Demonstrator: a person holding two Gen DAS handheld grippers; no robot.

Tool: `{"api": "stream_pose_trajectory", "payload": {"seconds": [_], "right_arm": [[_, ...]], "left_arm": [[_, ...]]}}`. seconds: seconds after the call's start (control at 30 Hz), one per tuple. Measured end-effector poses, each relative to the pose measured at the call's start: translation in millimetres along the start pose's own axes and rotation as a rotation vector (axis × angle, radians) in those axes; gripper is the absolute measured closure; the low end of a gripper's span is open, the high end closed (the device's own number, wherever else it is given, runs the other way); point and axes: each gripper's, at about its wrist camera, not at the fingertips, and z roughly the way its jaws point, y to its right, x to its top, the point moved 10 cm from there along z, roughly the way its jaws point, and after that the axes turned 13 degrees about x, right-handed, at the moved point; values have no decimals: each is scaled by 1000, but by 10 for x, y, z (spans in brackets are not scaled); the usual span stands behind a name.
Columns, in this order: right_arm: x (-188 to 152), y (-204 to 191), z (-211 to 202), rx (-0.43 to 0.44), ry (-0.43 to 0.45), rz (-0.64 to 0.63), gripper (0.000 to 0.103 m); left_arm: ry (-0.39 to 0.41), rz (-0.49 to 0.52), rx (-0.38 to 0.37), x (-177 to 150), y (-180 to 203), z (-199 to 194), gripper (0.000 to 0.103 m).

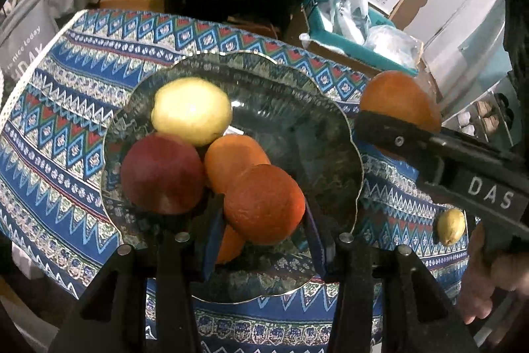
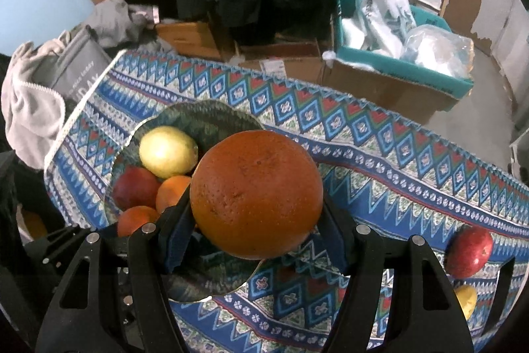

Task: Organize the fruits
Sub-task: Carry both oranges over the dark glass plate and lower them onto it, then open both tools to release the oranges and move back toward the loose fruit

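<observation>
Right gripper: I hold an orange clamped between its fingers, lifted above the near right edge of the plate, centre of frame. Left gripper: jaws stand apart around a second orange that rests at the near side of the plate; I cannot tell whether the pads touch it. Plate already carries a red apple, a further orange and a yellow lemon. Outstanding on the cloth, lower right: one apple and one small lemon. I judge the task past halfway.
</observation>
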Motion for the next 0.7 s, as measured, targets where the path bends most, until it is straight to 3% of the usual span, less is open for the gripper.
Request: {"api": "stream_pose_trajectory", "payload": {"seconds": [0.3,0.4,0.53,0.7], "right_arm": [[-63,-7,147,3,-42,-1,34],[-62,1,160,7,-48,4,34],[-74,4,196,12,-59,15,32],[17,-42,95,36,-6,14,29]], "left_arm": [[-19,9,3,-43,31,52,56],[-5,12,17,-16,19,35,45],[-4,14,22,-17,2,30,44],[-4,13,22,-20,-20,10,44]]}}
